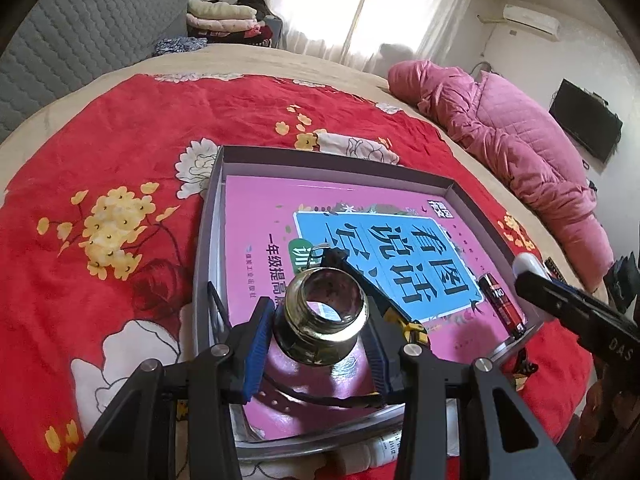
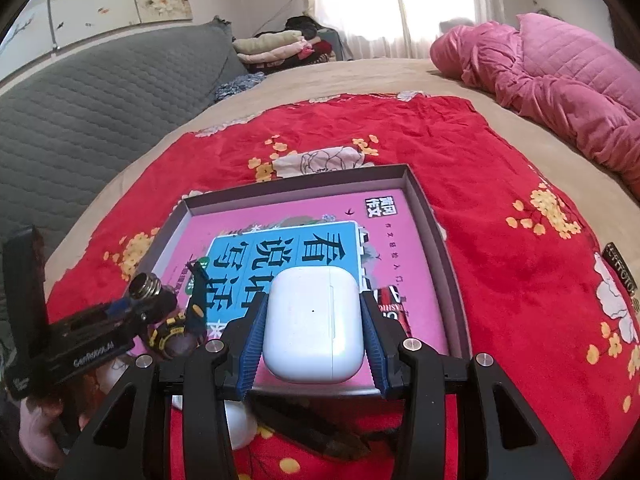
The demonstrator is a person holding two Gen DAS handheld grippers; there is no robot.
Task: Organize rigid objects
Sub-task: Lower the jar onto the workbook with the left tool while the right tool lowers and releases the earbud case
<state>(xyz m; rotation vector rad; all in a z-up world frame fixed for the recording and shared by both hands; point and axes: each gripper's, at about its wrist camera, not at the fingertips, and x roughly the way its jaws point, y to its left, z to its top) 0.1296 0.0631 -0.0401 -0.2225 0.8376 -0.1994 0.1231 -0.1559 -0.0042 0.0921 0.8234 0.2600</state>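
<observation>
A grey shallow box point(image 1: 208, 216) lies on the red floral blanket and holds a pink book point(image 1: 272, 200). My left gripper point(image 1: 318, 328) is shut on a small glass jar point(image 1: 320, 312) with a threaded neck, held over the book's near part. My right gripper point(image 2: 314, 328) is shut on a white earbuds case point(image 2: 314, 320), held over the box's near edge point(image 2: 424, 196). A red and black battery point(image 1: 502, 304) lies in the box at the right. The left gripper with the jar point(image 2: 146, 286) shows at the left of the right wrist view.
A black strap point(image 1: 320, 396) and a yellow-black tool point(image 1: 414, 330) lie on the book under the jar. A white tube point(image 1: 380, 450) lies before the box. A pink padded coat point(image 2: 560, 80) lies at the far right, a grey quilted headboard point(image 2: 100, 92) at the left, folded clothes point(image 2: 276, 48) behind.
</observation>
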